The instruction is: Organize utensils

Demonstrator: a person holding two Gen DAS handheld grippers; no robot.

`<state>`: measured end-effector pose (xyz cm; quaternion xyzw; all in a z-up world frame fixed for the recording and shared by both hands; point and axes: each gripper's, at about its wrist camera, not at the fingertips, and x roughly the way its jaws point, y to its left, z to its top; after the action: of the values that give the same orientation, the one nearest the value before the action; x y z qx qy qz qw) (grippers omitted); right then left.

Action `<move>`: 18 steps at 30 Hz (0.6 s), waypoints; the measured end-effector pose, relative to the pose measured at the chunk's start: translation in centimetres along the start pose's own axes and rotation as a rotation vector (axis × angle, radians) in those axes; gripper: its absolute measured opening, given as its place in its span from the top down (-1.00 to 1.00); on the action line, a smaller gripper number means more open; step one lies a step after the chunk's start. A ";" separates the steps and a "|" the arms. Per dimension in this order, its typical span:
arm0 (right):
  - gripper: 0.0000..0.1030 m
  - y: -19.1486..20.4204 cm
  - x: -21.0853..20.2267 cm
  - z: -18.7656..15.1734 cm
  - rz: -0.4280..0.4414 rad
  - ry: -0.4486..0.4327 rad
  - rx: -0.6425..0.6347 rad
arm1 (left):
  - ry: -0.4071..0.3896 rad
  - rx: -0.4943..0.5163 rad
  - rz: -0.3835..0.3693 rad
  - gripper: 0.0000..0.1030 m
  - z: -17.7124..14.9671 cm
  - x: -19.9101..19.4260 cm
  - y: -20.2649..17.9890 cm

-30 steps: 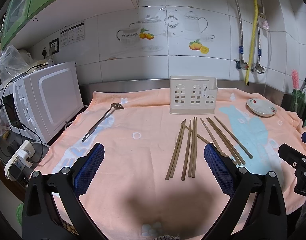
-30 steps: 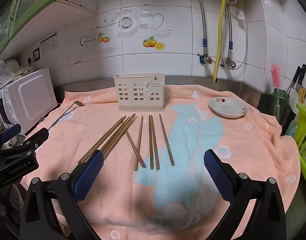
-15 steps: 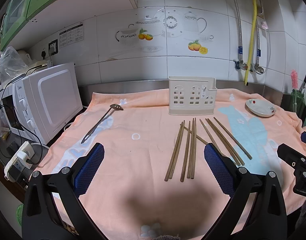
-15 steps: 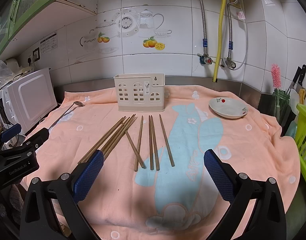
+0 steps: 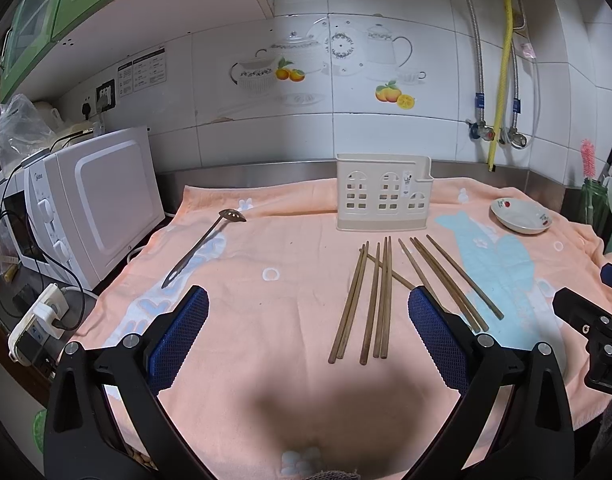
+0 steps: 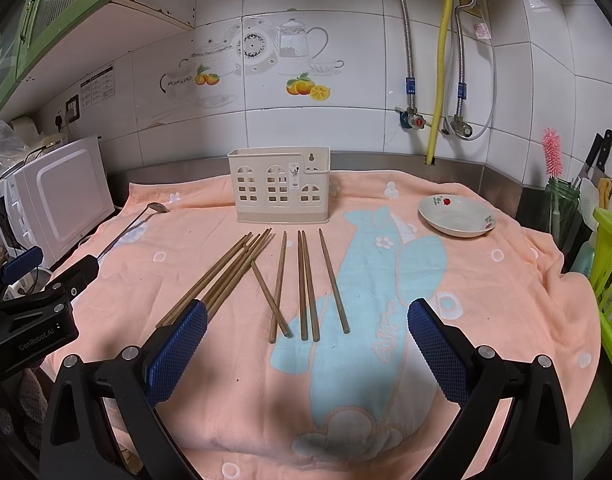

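Nothing picked up yet; little is changed vs a sec ago.
Chopsticks (image 6: 282, 284) are left loose on the towel (image 6: 486, 300) over the worktop, w/ the spoon (image 5: 204, 246) apart, holder (image 6: 280, 190) unfilled. Left tongs (image 5: 308, 338) & right tongs (image 6: 306, 350) are held wide open, empty, low, aimed fwd at the holder.

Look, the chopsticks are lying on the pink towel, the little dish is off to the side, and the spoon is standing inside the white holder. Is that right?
Not quite. The spoon isn't in the white holder; it lies flat on the pink towel near the microwave, as the left wrist view shows. The chopsticks do lie on the towel, and the little dish is off to the side.
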<state>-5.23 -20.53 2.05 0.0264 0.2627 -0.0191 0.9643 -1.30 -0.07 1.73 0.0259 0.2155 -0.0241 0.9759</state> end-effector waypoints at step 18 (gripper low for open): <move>-0.89 0.0 0.1 0.1 -0.002 0.004 -0.001 | 0.000 0.000 -0.002 -0.91 0.0 0.0 0.1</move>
<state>-5.07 -20.51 2.07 0.0258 0.2644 -0.0200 0.9639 -1.29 -0.01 1.73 0.0258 0.2157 -0.0248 0.9758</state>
